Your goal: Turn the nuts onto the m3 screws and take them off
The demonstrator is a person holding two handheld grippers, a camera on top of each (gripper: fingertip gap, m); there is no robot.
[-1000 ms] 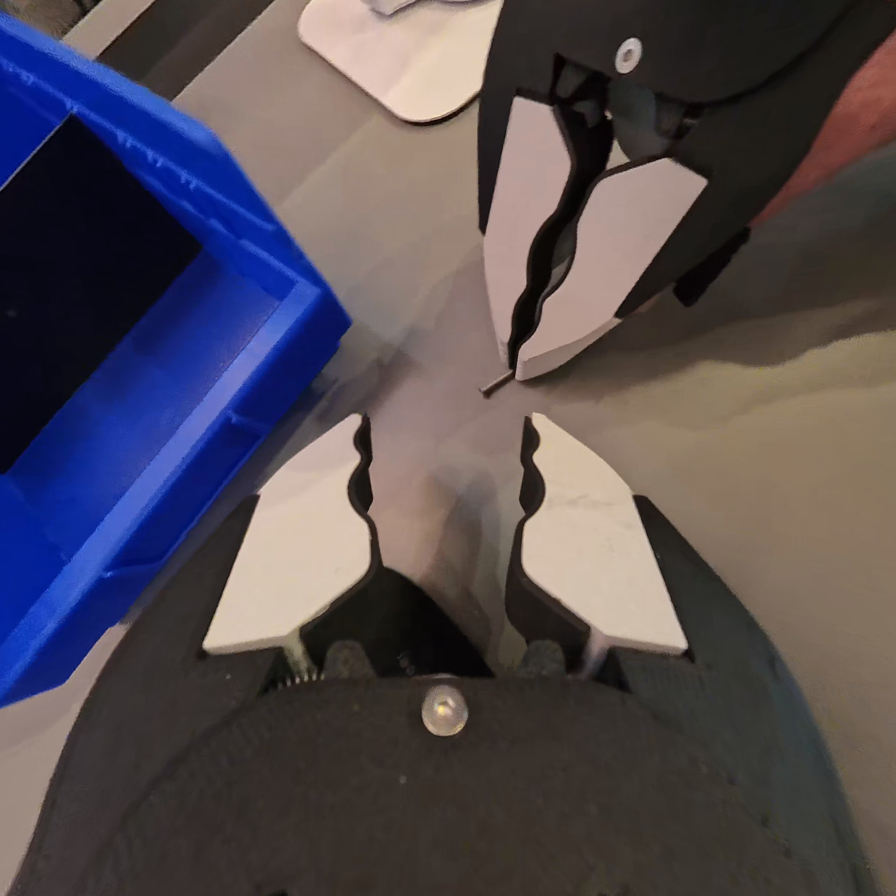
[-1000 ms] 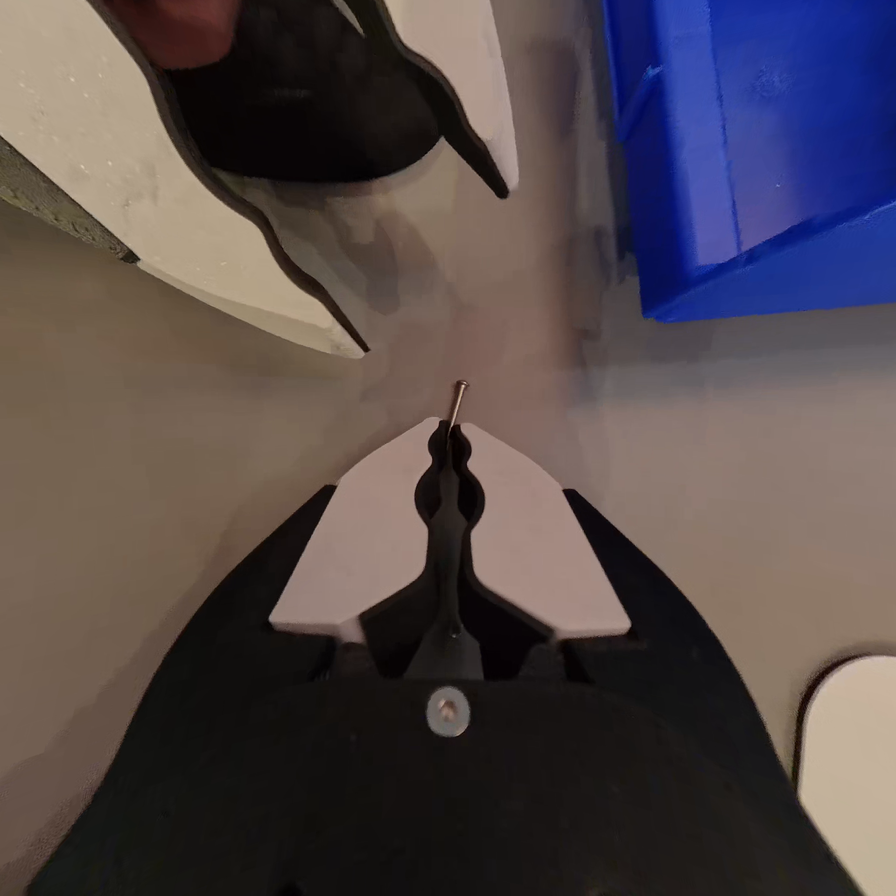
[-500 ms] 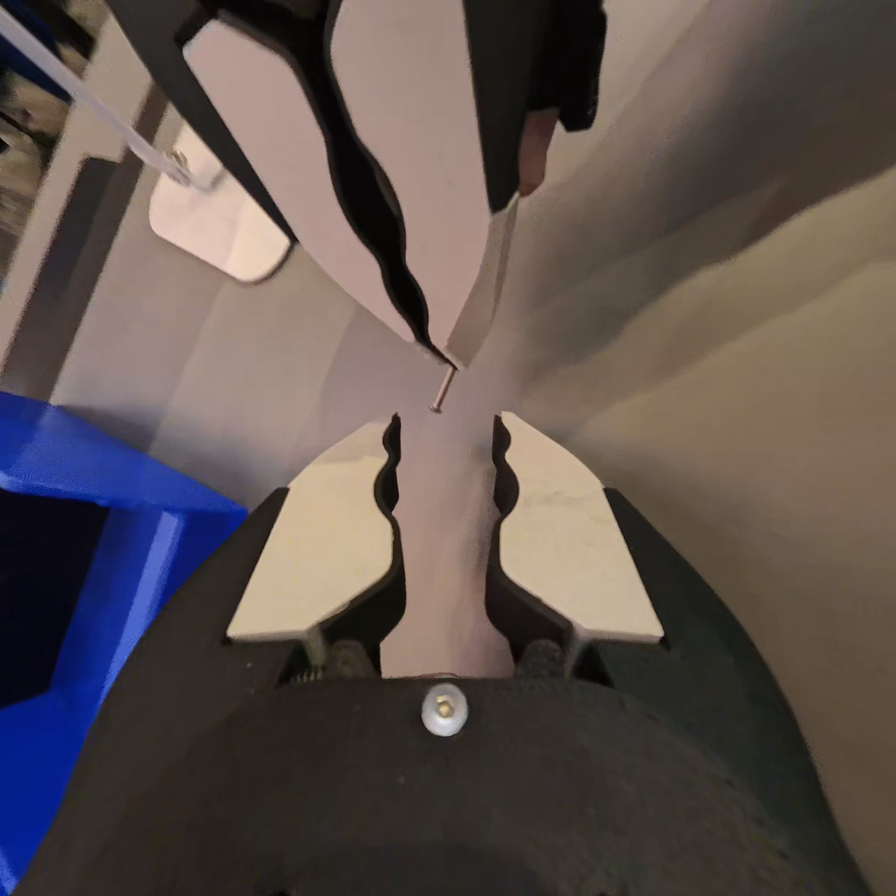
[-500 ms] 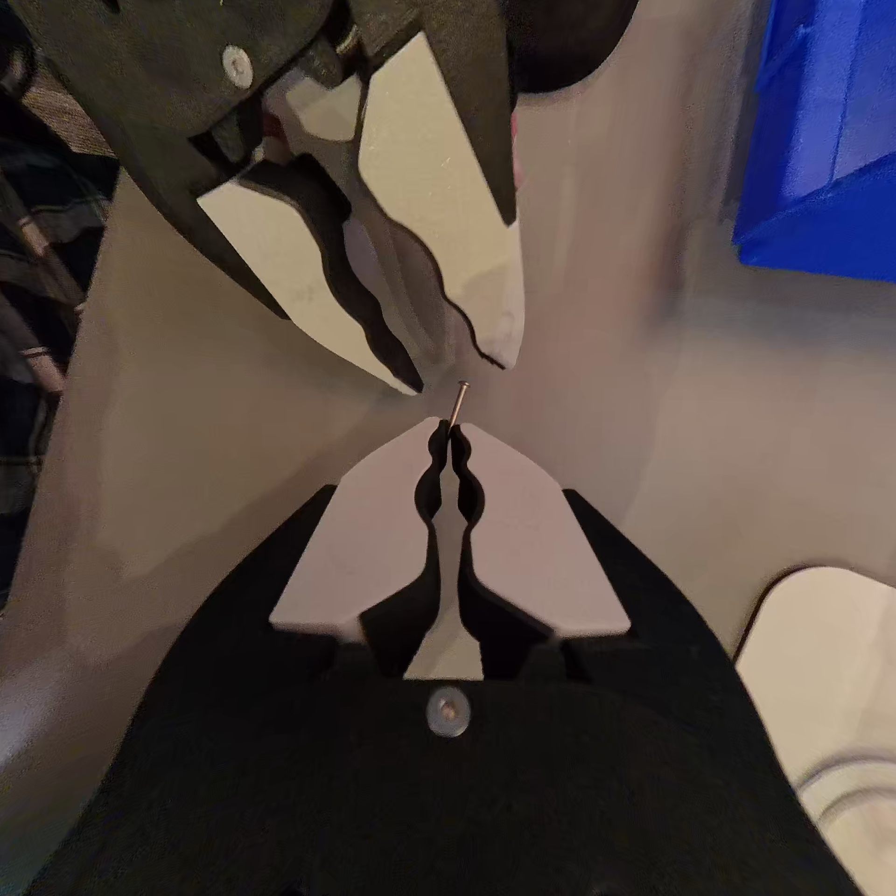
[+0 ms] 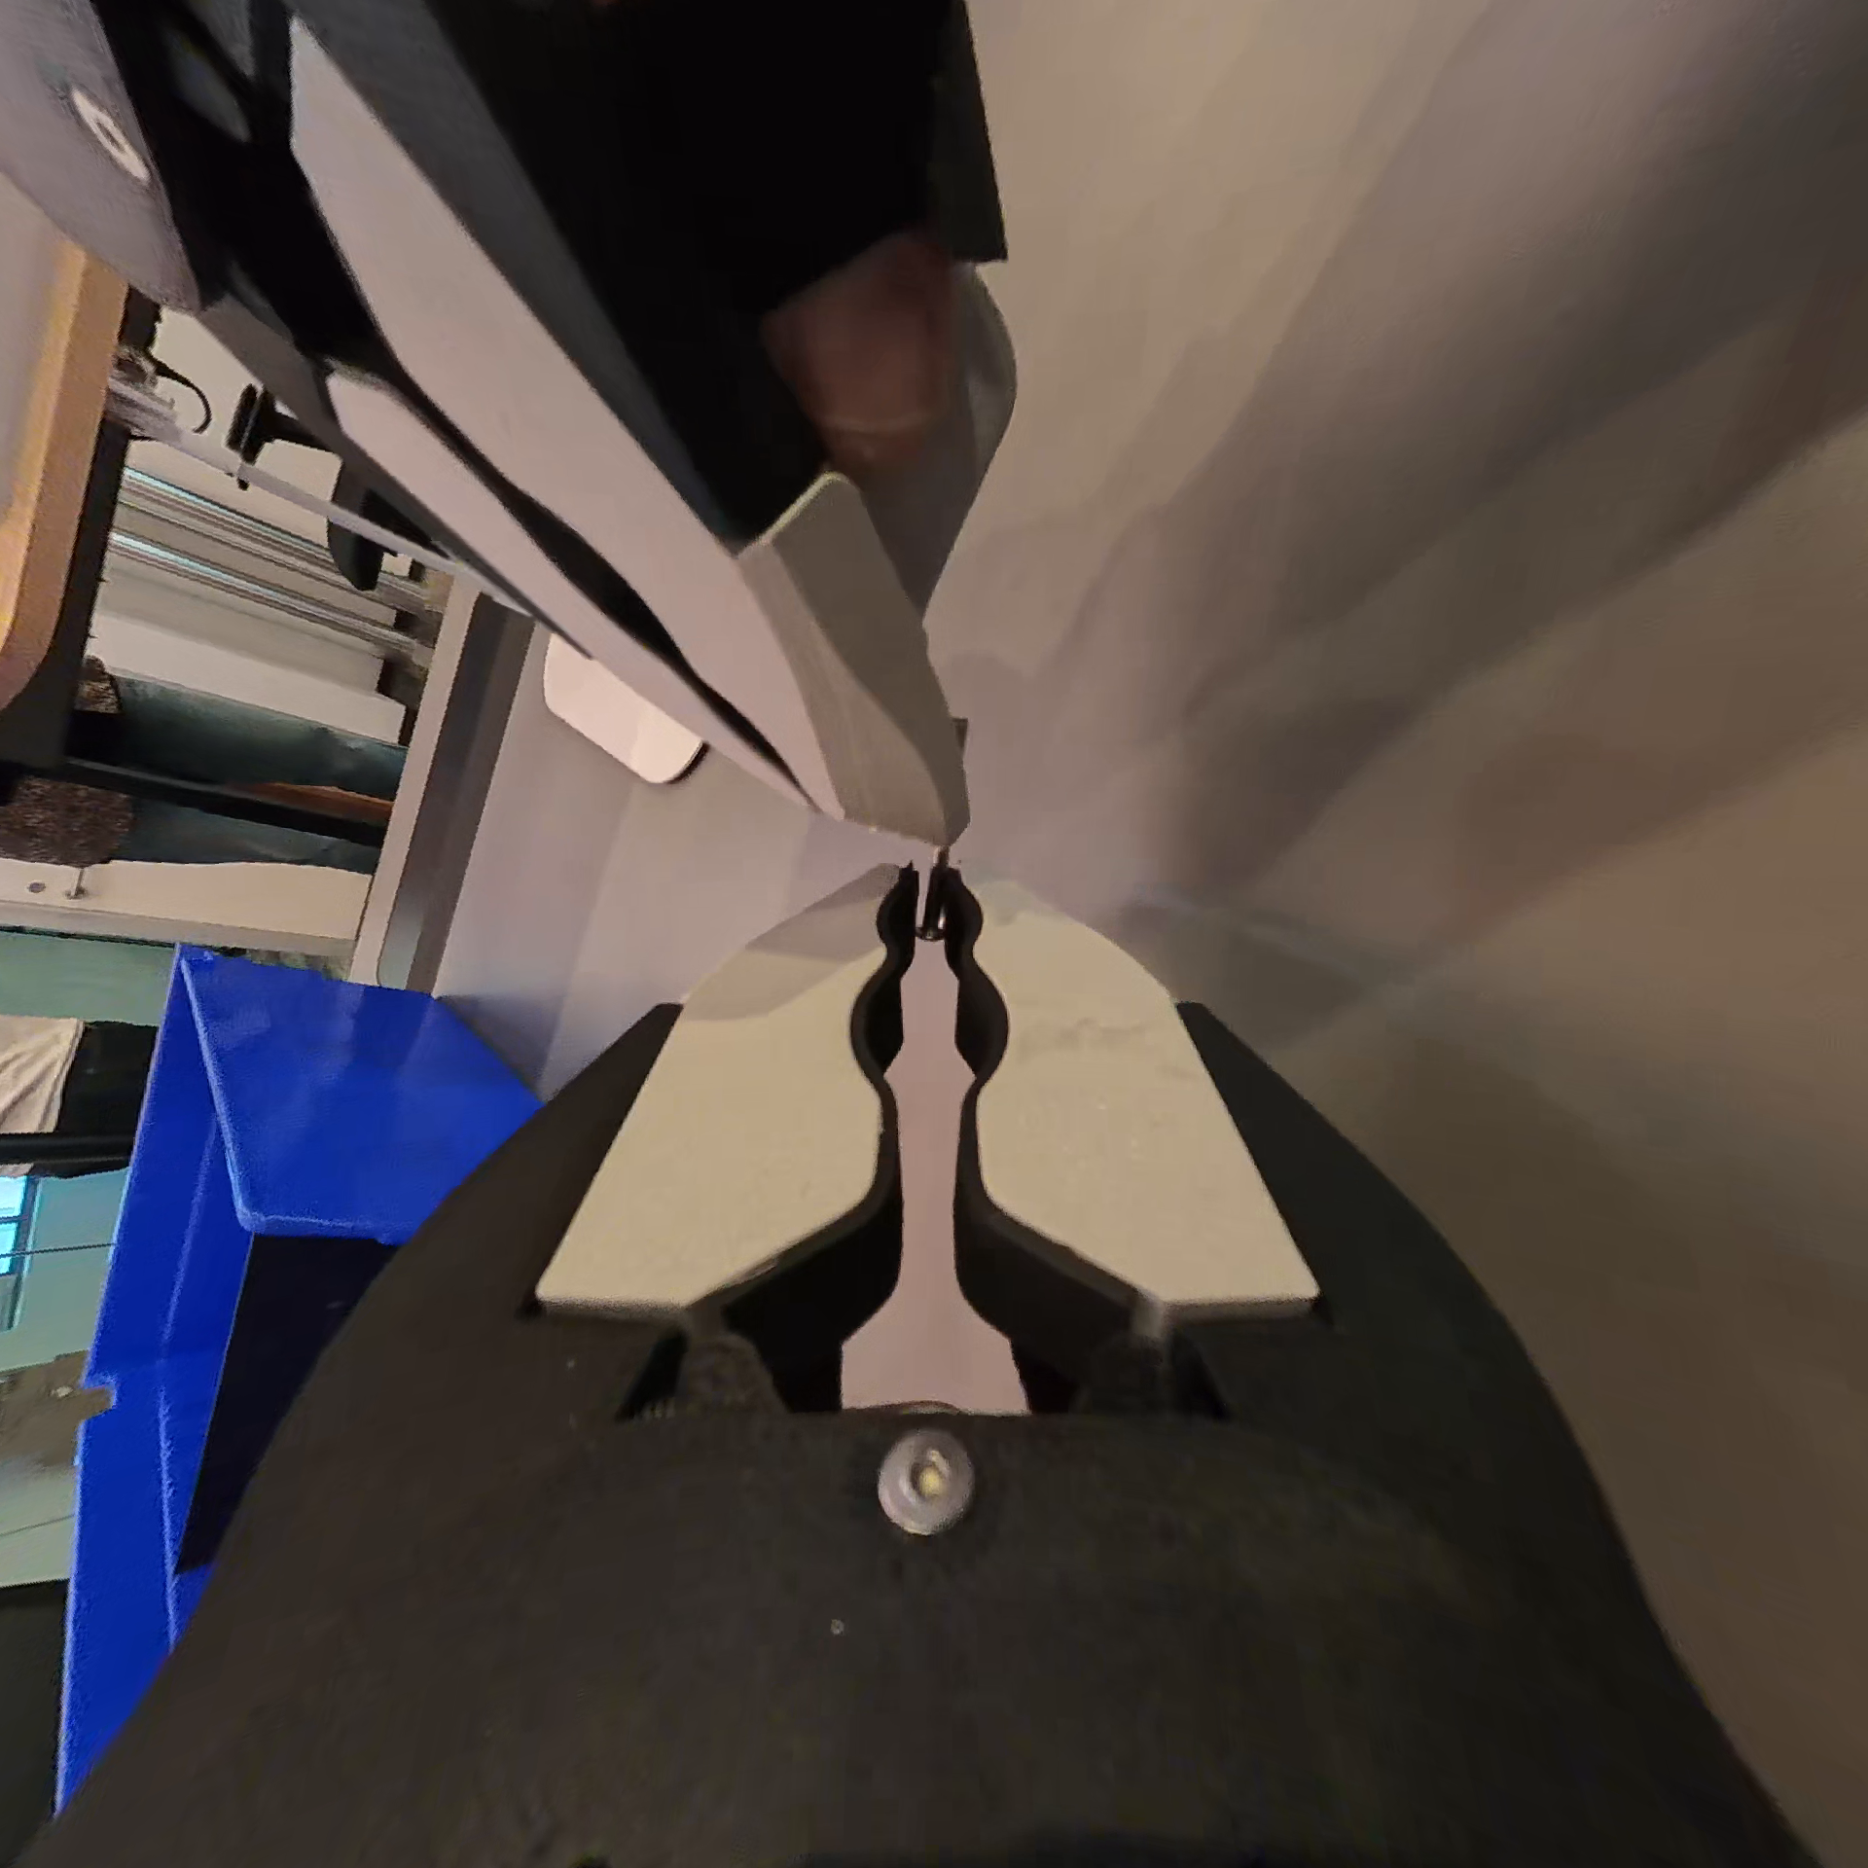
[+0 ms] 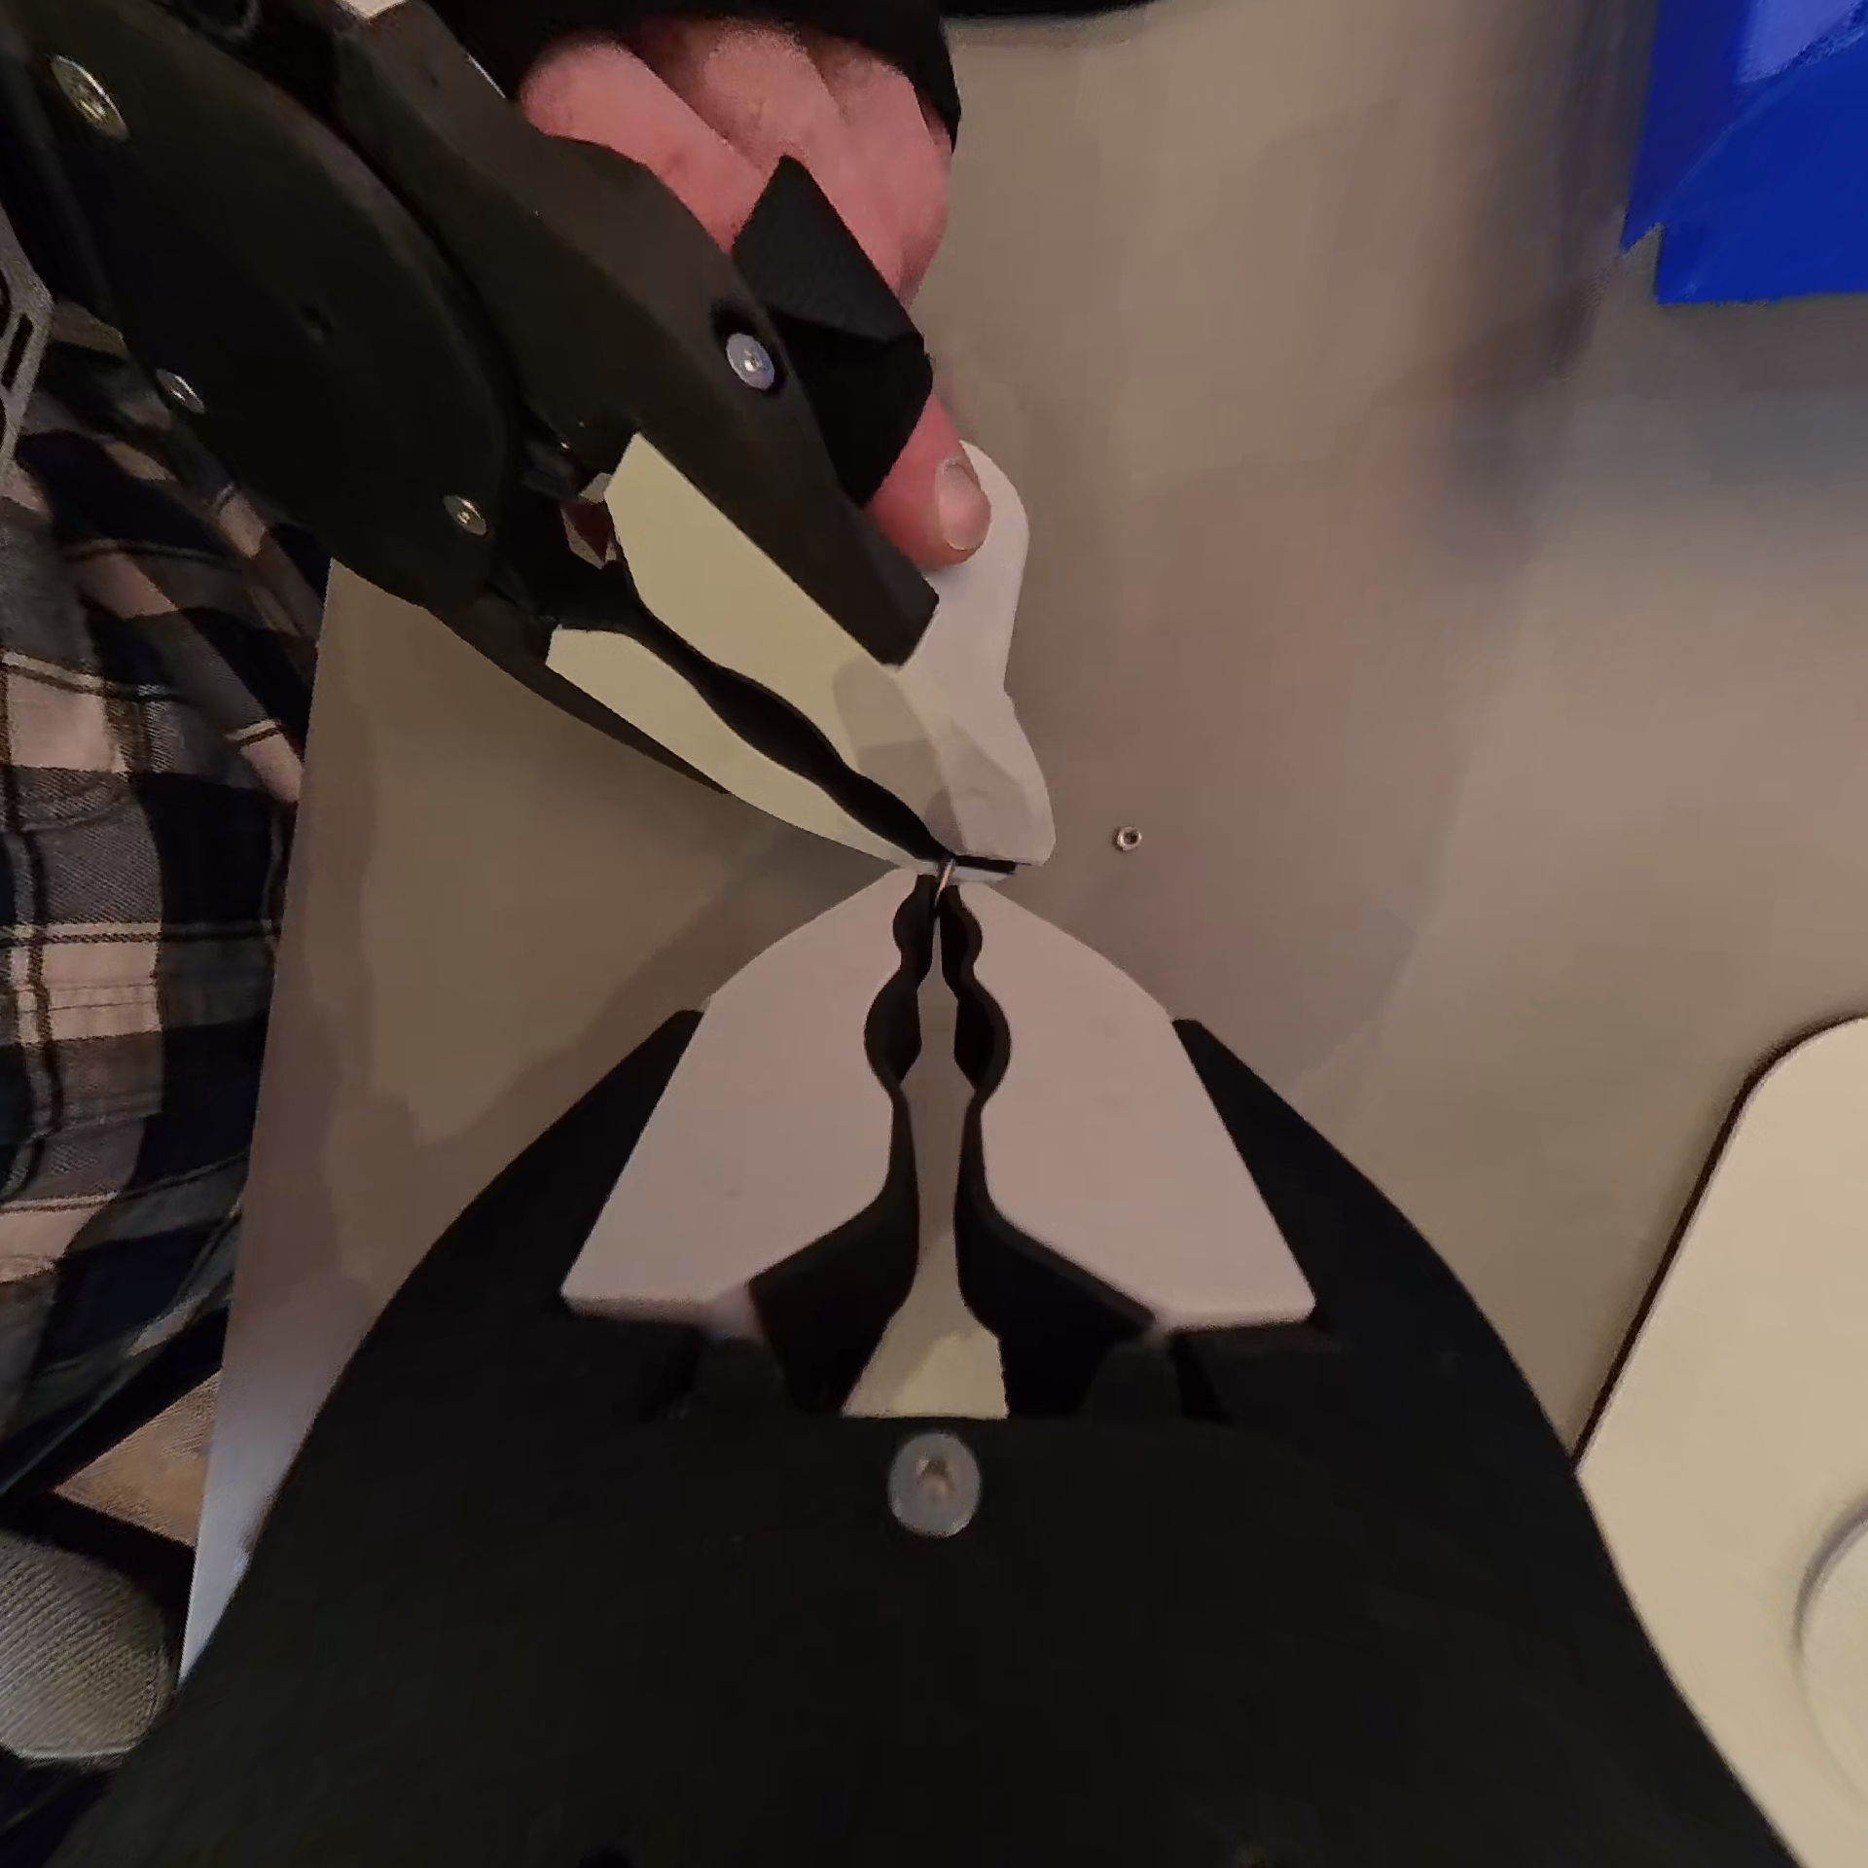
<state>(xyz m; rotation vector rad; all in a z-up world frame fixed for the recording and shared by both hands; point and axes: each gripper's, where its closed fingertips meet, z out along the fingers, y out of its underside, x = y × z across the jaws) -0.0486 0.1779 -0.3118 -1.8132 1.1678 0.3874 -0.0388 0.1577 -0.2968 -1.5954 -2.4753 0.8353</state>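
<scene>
Grey table (image 6: 1415, 606): matte top with everything on it or above it. The landmark is the blue bin (image 5: 334, 1112).
Blue bin: plastic, open-topped, upright. Only a corner and one wall are in view, and the contents can't be seen.
Left gripper (image 5: 925, 890): beside the bin but not over or touching it, and the bin wall is just off its left finger. The fingers are nearly together, with only a hairline slit at the tips. The pin's head end sits in that slit, and the right wrist view shows both tips closed on it.
Right gripper (image 6: 935, 895): farther from the bin than the left one. It meets the left gripper nose to nose, tips almost touching. The jaws are clamped at the very tip, with the other end of the pin pinched between the pads.
Hand (image 6: 768, 152): wrapped round the left gripper's body, with a fingertip on its white finger plate. A plaid sleeve (image 6: 101, 809) is on the side away from the bin.
White plate (image 6: 1769, 1314): flat with rounded corners, lying on the table apart from the bin. Neither gripper touches it.
Pin (image 6: 944, 871): thin, dark metal and short. It is up off the table, outside the bin, bridging the two sets of tips with both grippers holding it.
Nut (image 6: 1127, 837): tiny and silvery, lying loose on the table between the tips and the bin. Nothing touches it.
</scene>
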